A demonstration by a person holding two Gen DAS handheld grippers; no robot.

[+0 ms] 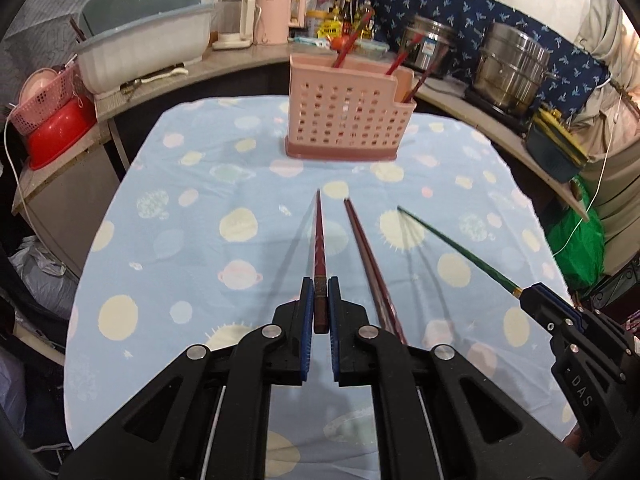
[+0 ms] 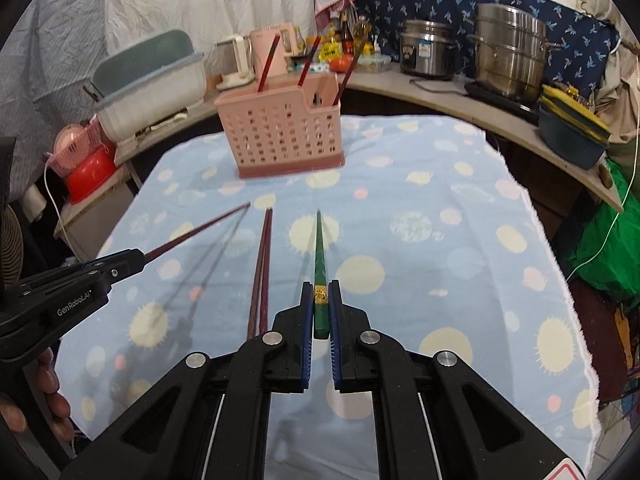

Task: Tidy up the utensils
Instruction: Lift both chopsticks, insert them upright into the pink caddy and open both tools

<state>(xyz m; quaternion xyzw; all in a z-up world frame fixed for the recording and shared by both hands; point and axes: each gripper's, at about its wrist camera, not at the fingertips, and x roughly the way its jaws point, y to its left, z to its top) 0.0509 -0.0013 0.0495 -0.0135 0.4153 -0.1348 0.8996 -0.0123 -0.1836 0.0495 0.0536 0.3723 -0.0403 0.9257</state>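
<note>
far left, past the edge of the table, a pink mesh basket [image 1: 44,96] sits over a red bowl [image 1: 60,136], and beside them on the counter stands a pale tub with a grey-blue lid [image 1: 148,52]. on the blue planet-print cloth [image 1: 192,240], the left gripper [image 1: 319,284] is clamped shut on the thick end of a dark red chopstick [image 1: 319,236], which points forward toward the holder with its tip lifted off the cloth, a shadow lying to its left. just right of it a pair of dark red chopsticks [image 1: 368,260] lies flat on the cloth, side by side, the near ends running under the left gripper's right finger. further back, near the far edge of the cloth, stands the pink perforated utensil holder [image 1: 344,120] on its darker base, with three red chopsticks [image 1: 352,44] leaning out of it toward the right; one stands in the taller left part, and the others rise nearer the lower right section. to the right, the right gripper [image 2: 320,286] is closed around the butt of a green chopstick [image 2: 320,248] with a gold band, its point aimed forward and held above the cloth. in the left wrist view this chopstick angles in from the lower right toward the centre, well apart from the holder. behind on the right counter are a rice cooker [image 2: 428,48], a steel stockpot [image 2: 512,48] and a dark blue container with yellow items on top [image 2: 572,136]; a green bag [image 2: 608,240] hangs below.
</note>
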